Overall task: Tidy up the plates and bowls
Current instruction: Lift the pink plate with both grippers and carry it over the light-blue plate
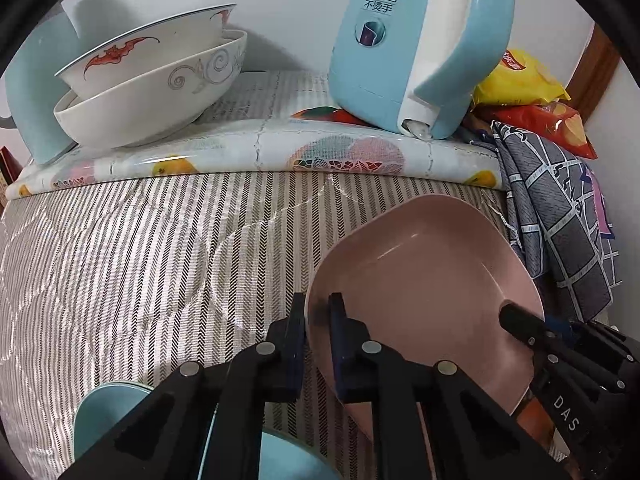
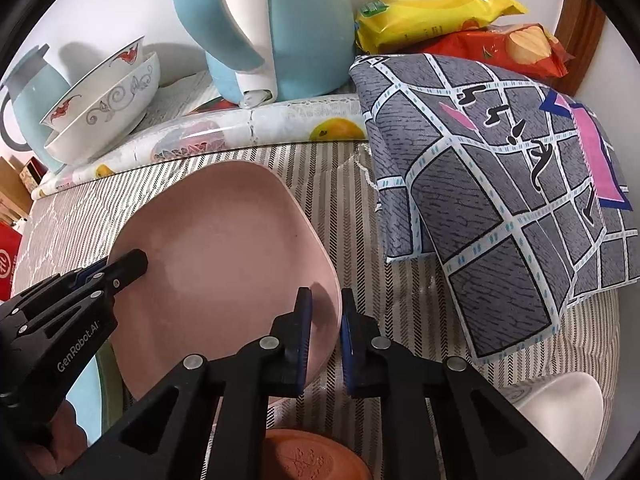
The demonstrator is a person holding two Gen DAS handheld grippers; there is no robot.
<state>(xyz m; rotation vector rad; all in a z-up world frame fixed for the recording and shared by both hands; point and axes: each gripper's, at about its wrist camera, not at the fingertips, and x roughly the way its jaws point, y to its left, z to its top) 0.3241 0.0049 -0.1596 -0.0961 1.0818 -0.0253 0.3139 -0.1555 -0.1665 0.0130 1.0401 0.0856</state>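
A pink squarish plate (image 1: 432, 292) is held tilted above the striped tablecloth; it also shows in the right wrist view (image 2: 224, 256). My left gripper (image 1: 318, 312) is shut on the plate's left rim, one finger on each side. My right gripper (image 2: 326, 308) is shut on the plate's right rim and appears in the left wrist view (image 1: 520, 320). Two white patterned bowls (image 1: 160, 80) are stacked at the back left on the fruit-print mat; they also show in the right wrist view (image 2: 108, 104).
A light blue kettle (image 1: 420, 48) stands on the fruit-print mat (image 1: 280, 148). A folded grey checked cloth (image 2: 500, 184) and snack bags (image 2: 440, 4) lie at the right. A light blue dish (image 1: 116, 412), a terracotta dish (image 2: 312, 456) and a white dish (image 2: 560, 404) lie near me.
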